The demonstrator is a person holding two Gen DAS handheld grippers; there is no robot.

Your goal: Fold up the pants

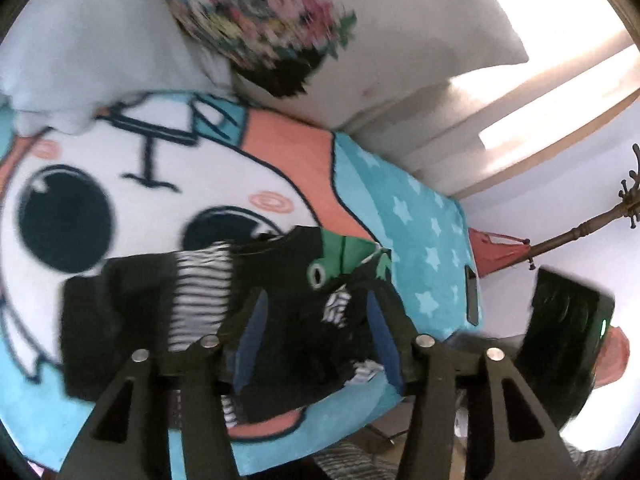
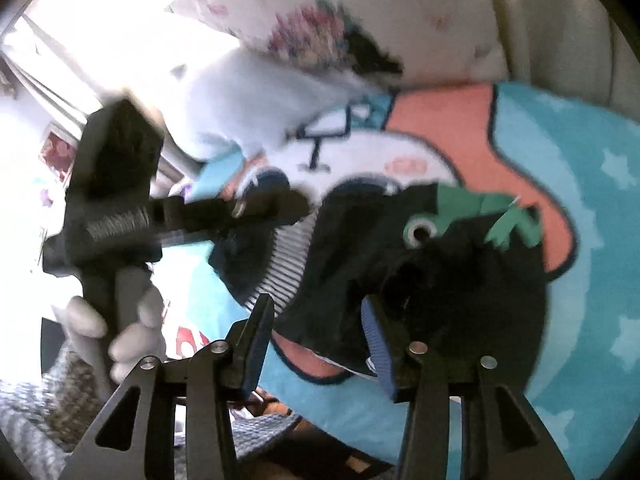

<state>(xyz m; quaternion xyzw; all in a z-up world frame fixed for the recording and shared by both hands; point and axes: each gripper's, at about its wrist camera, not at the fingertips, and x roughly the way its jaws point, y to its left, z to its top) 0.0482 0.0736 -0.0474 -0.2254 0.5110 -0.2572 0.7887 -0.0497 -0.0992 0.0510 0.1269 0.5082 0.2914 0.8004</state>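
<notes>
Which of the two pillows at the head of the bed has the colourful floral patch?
The cream pillow on the right in the left wrist view carries the floral patch; the plain white pillow beside it has no print.

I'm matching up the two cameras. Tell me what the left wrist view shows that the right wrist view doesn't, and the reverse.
Only the left wrist view shows the wooden coat stand and the right gripper's body at its right edge. Only the right wrist view shows the person's hand holding the left gripper's handle, and the bright window. Both show the dark pants with a green frog patch on the cartoon blanket, and a flowered pillow.
</notes>
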